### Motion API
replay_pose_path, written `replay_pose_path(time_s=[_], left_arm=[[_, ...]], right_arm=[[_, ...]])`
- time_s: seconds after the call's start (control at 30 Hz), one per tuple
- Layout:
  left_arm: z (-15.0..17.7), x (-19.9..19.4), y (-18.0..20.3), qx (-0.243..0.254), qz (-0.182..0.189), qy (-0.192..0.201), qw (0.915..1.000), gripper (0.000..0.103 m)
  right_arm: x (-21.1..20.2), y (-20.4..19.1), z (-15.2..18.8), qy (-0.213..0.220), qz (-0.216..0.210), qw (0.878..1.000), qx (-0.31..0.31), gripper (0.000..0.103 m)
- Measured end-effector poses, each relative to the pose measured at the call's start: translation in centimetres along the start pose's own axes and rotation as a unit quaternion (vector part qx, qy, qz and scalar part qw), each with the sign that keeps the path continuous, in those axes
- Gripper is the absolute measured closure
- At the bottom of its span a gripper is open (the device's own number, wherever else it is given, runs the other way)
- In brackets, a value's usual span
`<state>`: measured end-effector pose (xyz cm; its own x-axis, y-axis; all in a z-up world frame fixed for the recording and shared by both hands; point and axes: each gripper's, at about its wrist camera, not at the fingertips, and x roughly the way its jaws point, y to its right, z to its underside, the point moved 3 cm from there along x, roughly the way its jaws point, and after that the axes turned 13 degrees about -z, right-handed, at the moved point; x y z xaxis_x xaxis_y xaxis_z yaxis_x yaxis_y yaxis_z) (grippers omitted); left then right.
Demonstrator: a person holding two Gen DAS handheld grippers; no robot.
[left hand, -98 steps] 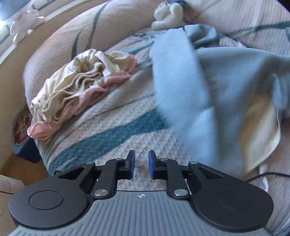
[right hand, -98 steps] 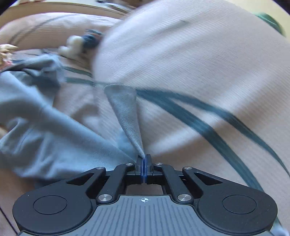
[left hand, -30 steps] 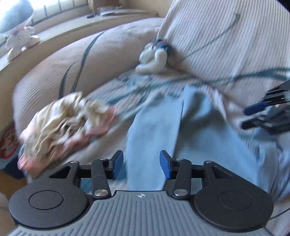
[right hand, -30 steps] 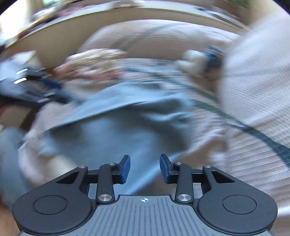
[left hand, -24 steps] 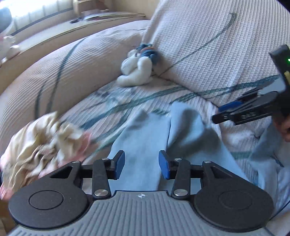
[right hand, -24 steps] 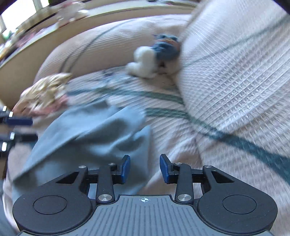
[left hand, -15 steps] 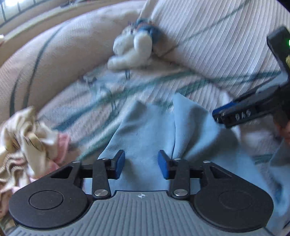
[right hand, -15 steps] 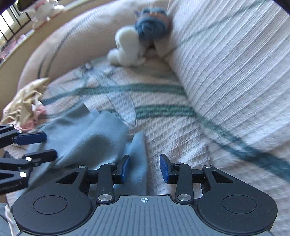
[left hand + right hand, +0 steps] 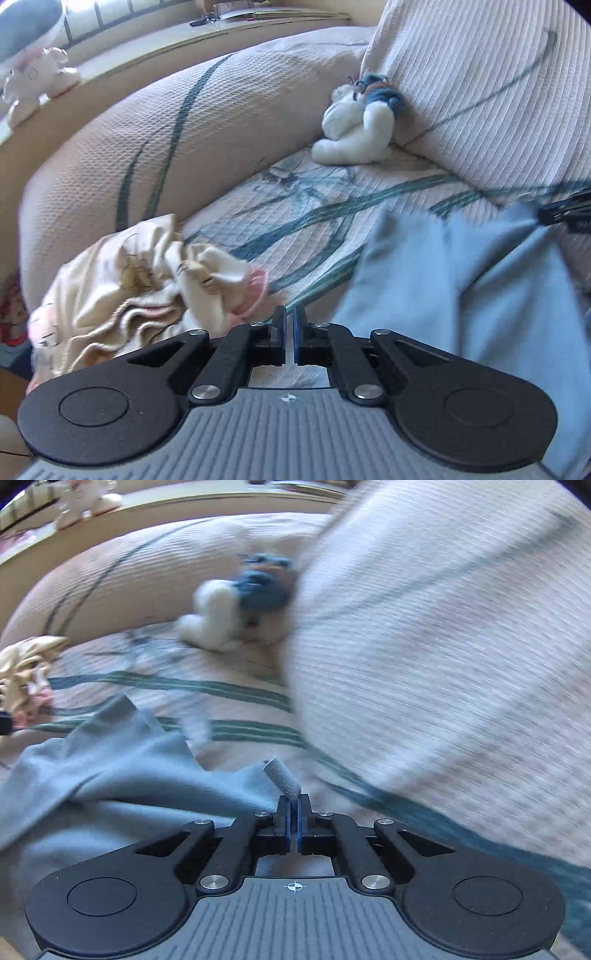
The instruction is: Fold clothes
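Half a second ago both tools stood with their jaws apart over the blue garment (image 9: pixel 509 295); since then both pairs of jaws have just been closing. In the left wrist view the left gripper (image 9: pixel 289 334) now has its jaws almost together, with only a thin gap, and no cloth shows between the pads. It has moved off the garment toward the cream and pink clothes (image 9: pixel 140 291), which lie crumpled just beside its left finger. In the right wrist view the right gripper (image 9: pixel 294 825) is clamped on an edge of the blue garment (image 9: pixel 110 775), and a small grey roll of this cloth stands up above the tips. The garment lies spread on the sofa seat (image 9: pixel 295 206), and one corner of it is pulled up toward the right gripper (image 9: pixel 565 214) at the right edge of the left view. A white and blue soft toy (image 9: pixel 362 125) sits in the corner of the sofa, against the back cushion (image 9: pixel 487 96), well apart from the garment. Another white toy (image 9: pixel 33 77) stands on the ledge behind the sofa.
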<state>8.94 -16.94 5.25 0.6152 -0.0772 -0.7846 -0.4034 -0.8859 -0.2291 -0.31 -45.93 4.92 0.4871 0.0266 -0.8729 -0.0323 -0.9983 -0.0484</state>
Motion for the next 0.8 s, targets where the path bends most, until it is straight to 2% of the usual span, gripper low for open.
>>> replay_pose_path(time_s=[0.03, 0.1, 0.2, 0.27, 0.3, 0.33, 0.37, 0.4, 0.43, 0.47, 0.5, 0.63, 0.7, 0.8], left_arm=[[0.4, -0.1, 0.2, 0.004, 0.003, -0.003, 1.0000, 0.099], [1.3, -0.4, 0.9, 0.007, 0.016, -0.009, 0.9998, 0.098], [2.6, -0.9, 1.9, 0.005, 0.044, -0.016, 0.9989, 0.090], [3.3, -1.5, 2.5, 0.001, 0.056, -0.017, 0.9983, 0.078], [3.6, -1.8, 2.5, -0.001, 0.058, -0.015, 0.9982, 0.073], [3.8, -2.1, 2.6, -0.002, 0.059, -0.014, 0.9981, 0.064], [4.0, -2.4, 2.6, -0.004, 0.062, -0.014, 0.9980, 0.061], [4.2, -2.6, 2.7, -0.005, 0.066, -0.014, 0.9977, 0.061], [4.3, -2.8, 2.8, -0.005, 0.069, -0.014, 0.9975, 0.060], [4.4, -3.0, 3.1, -0.002, 0.072, -0.013, 0.9973, 0.059], [4.6, -3.2, 3.4, 0.006, 0.073, -0.010, 0.9973, 0.058], [6.2, -3.8, 5.2, 0.038, 0.070, -0.007, 0.9968, 0.050], [7.4, -3.9, 5.6, 0.045, 0.070, -0.013, 0.9965, 0.047], [9.0, -3.7, 5.3, 0.042, 0.068, -0.032, 0.9962, 0.046]], right_arm=[[0.2, 0.6, 0.5, -0.010, 0.014, 1.000, 0.004, 0.101], [0.9, 1.1, 1.5, -0.024, 0.015, 1.000, 0.014, 0.101], [2.4, 0.7, 2.4, -0.041, 0.022, 0.999, 0.004, 0.100], [2.9, 0.0, 2.2, -0.047, 0.027, 0.998, -0.012, 0.097], [2.5, -0.3, 1.8, -0.041, 0.026, 0.999, -0.016, 0.094], [2.0, -0.6, 1.4, -0.034, 0.025, 0.999, -0.020, 0.092], [1.2, -1.1, 0.9, -0.021, 0.024, 0.999, -0.028, 0.085], [0.4, -1.6, 0.4, -0.007, 0.023, 0.999, -0.037, 0.073], [-0.4, -2.2, -0.2, 0.007, 0.022, 0.999, -0.046, 0.066], [-1.0, -2.9, -0.9, 0.019, 0.012, 0.998, -0.054, 0.054], [-1.5, -3.6, -1.5, 0.031, 0.000, 0.998, -0.062, 0.053], [-0.6, -6.2, -3.6, 0.034, -0.079, 0.994, -0.061, 0.053], [1.3, -7.3, -4.2, 0.017, -0.101, 0.994, -0.045, 0.053], [4.8, -7.6, -4.7, -0.013, -0.114, 0.993, 0.001, 0.053]])
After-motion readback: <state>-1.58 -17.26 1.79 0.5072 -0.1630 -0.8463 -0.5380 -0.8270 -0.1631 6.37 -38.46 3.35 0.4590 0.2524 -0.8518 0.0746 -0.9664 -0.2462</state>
